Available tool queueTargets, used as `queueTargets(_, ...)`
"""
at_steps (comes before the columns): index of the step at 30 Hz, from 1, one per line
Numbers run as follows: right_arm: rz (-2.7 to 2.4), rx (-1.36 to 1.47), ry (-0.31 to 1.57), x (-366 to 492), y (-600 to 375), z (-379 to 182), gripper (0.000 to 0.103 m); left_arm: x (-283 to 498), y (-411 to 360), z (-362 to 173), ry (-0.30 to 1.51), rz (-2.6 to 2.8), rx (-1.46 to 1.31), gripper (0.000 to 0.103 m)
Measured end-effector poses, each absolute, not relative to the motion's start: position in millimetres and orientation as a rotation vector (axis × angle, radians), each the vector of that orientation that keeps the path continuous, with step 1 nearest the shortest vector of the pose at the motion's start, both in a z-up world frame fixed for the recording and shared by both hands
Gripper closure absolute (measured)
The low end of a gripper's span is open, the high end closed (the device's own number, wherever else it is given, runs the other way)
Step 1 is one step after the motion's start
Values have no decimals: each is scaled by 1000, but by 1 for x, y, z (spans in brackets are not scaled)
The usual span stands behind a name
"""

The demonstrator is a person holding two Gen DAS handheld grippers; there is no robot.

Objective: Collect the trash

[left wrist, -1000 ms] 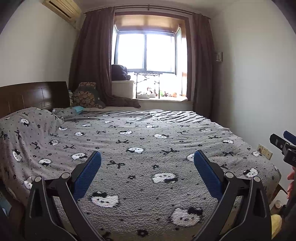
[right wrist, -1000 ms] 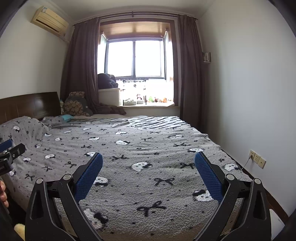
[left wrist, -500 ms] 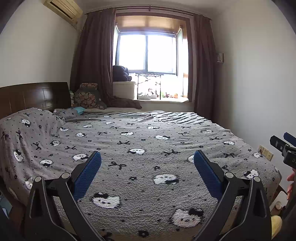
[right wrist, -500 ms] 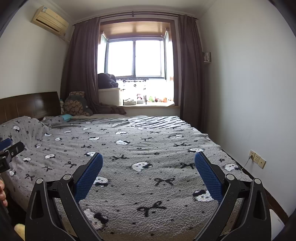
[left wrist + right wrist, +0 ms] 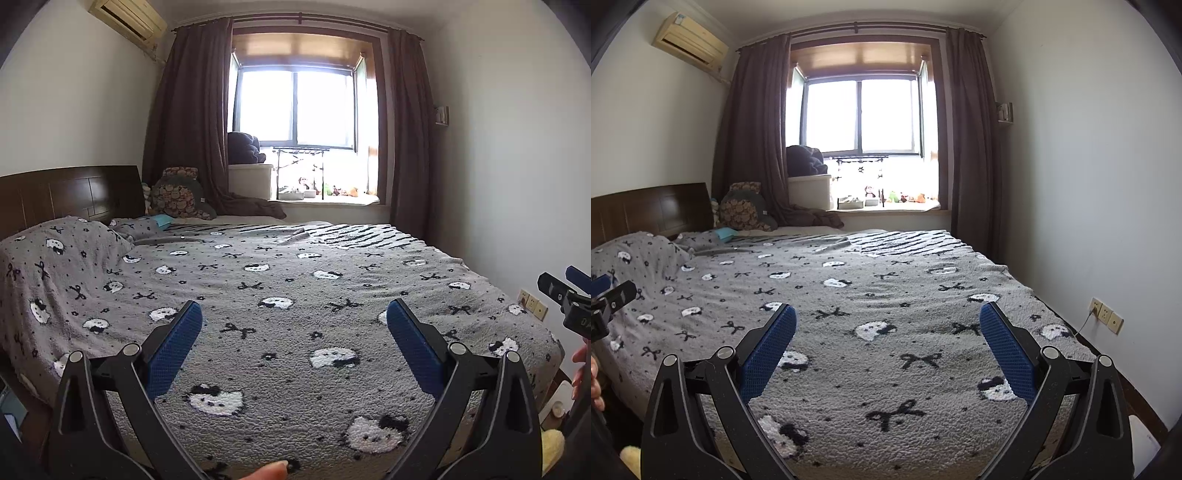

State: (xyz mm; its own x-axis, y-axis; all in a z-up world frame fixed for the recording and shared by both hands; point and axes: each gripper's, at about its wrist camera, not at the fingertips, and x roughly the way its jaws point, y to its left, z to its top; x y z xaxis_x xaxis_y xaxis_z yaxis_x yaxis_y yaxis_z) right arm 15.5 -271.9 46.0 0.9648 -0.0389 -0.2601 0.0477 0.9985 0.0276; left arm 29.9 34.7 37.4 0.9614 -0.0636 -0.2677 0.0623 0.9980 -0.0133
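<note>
Two hand-held grippers are hovering side by side at the foot of a bed (image 5: 295,280), both pointing toward a bright window (image 5: 295,107) straight ahead. The left gripper (image 5: 293,314) is standing with its blue pads wide apart, holding nothing. The right gripper (image 5: 888,317) is spread the same way, also carrying nothing. No trash is showing clearly in either view. The grey blanket (image 5: 886,295), patterned with white cat faces and black bows, is lying flat ahead of both grippers. A small teal item (image 5: 162,219) is resting far ahead and to the left, near the headboard (image 5: 70,195), closer to the left gripper; whether it is trash cannot be told.
</note>
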Motion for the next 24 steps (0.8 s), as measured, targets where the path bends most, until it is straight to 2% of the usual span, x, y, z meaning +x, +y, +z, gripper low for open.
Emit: queueTargets(24, -36, 33, 271, 15, -271, 42, 3, 32, 36, 36, 284, -49, -17, 8)
